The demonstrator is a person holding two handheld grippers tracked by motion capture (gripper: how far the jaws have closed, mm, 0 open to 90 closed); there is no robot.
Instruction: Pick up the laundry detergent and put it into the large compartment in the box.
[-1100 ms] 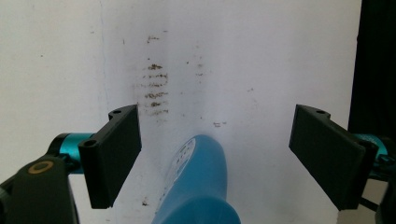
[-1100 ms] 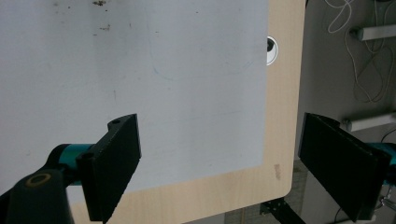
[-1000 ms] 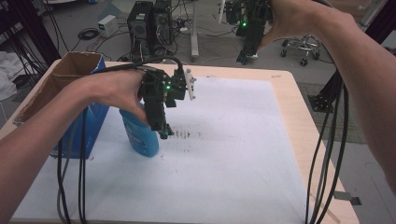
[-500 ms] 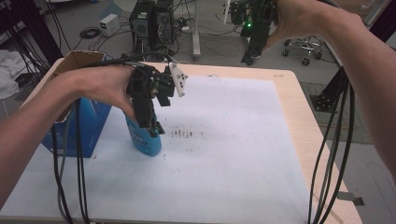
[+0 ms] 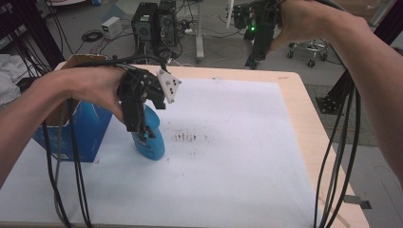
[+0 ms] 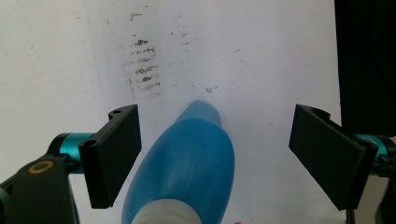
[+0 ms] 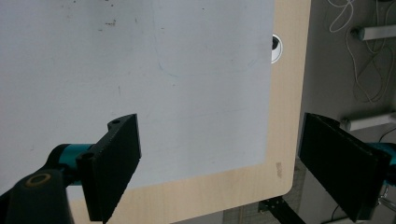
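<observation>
Left gripper view: blue bottle (image 6: 187, 163) between spread fingers (image 6: 114, 154), untouched.

- Bottle (image 6: 187, 158): smooth blue plastic with a soft sheen; pale matt collar at its neck.
- Fingers (image 6: 114, 154): matt black plastic, flat-faced, on glossy teal metal-looking stubs.
- Sheet (image 5: 237, 161): white, matt, paper-like, smudged with dark marks.
- Tabletop (image 5: 313, 128): pale wood, smooth, matt.
- Box (image 5: 71, 128): brown cardboard, glossy blue side.

Grey floor (image 5: 90, 19), computer towers (image 5: 154, 23), wheeled stool (image 5: 304, 50) beyond wooden table (image 5: 323, 142).
</observation>
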